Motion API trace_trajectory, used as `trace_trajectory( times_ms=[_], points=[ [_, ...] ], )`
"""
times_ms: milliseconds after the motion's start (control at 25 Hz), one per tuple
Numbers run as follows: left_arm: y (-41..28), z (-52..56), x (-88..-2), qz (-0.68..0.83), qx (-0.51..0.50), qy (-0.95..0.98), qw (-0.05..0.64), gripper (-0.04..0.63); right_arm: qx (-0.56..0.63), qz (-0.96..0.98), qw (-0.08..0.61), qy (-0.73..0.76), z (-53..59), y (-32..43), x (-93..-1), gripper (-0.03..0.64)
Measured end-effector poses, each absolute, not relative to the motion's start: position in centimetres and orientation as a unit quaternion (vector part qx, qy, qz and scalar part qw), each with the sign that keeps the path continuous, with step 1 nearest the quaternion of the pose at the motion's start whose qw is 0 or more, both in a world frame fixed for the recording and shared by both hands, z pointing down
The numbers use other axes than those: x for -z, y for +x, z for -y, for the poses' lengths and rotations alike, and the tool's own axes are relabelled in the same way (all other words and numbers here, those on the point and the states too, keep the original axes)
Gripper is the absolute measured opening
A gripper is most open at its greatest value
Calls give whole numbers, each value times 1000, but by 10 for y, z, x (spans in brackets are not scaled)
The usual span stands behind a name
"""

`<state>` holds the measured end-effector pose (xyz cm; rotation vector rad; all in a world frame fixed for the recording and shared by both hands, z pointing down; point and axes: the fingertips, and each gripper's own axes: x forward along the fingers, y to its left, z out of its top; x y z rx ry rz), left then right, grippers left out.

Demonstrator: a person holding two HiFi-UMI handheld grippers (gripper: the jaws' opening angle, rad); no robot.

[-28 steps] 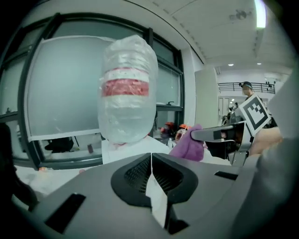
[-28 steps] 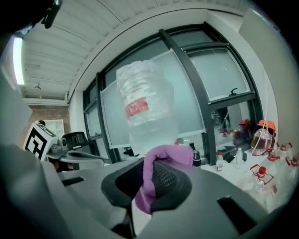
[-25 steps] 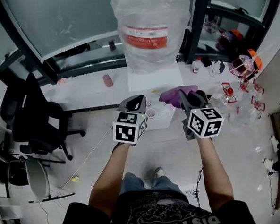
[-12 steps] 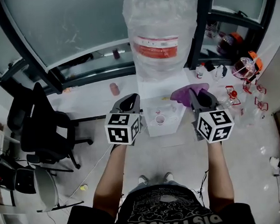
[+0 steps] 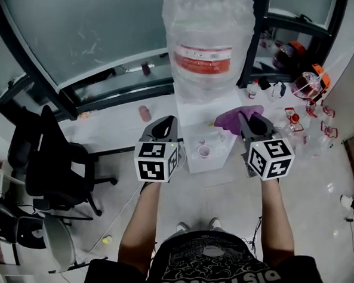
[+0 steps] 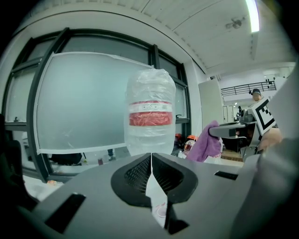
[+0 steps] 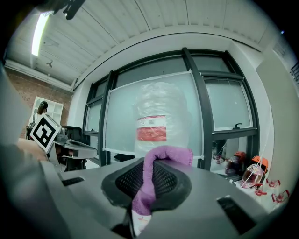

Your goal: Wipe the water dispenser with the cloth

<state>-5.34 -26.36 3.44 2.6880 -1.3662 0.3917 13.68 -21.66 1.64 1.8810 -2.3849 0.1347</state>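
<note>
Frosted windows (image 5: 87, 36) in dark frames back this corner. The water dispenser (image 5: 193, 120) stands on the floor (image 5: 228, 194) close in front of them, likely parked there to stay out of the walkway. On top sits its big water bottle (image 5: 210, 46), with a red label band and a wrap of clear plastic film. A black office chair (image 5: 53, 163) is off to the person's left, well apart from the dispenser. A jumble of small bottles (image 5: 308, 85) lies on the floor to the right.

The person faces the dispenser's white body square on, both arms held out toward its top. The right gripper (image 5: 252, 126) is clamped on the purple cloth (image 5: 238, 116), pinching it so a fold pokes out above and ahead of the jaws. I'd say it is held that way so that cloth, not plastic, meets the surface first. The cloth hangs just beside the dispenser's upper right corner, and I can't tell whether it touches. The left gripper (image 5: 163, 130) has its jaws closed together with nothing between them. It is held near the dispenser's left side, seemingly just to keep it clear. A small cup (image 5: 204, 150) sits on the dispenser's front ledge between the two grippers, something to mind once the wiping works lower.
</note>
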Motion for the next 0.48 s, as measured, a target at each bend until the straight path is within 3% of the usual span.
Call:
trace_trajectory(
  times_ms=[480],
  points=[
    [-52, 262, -39, 438, -130, 888, 56, 28, -43, 781, 50, 621, 216, 130, -12, 32]
  ],
)
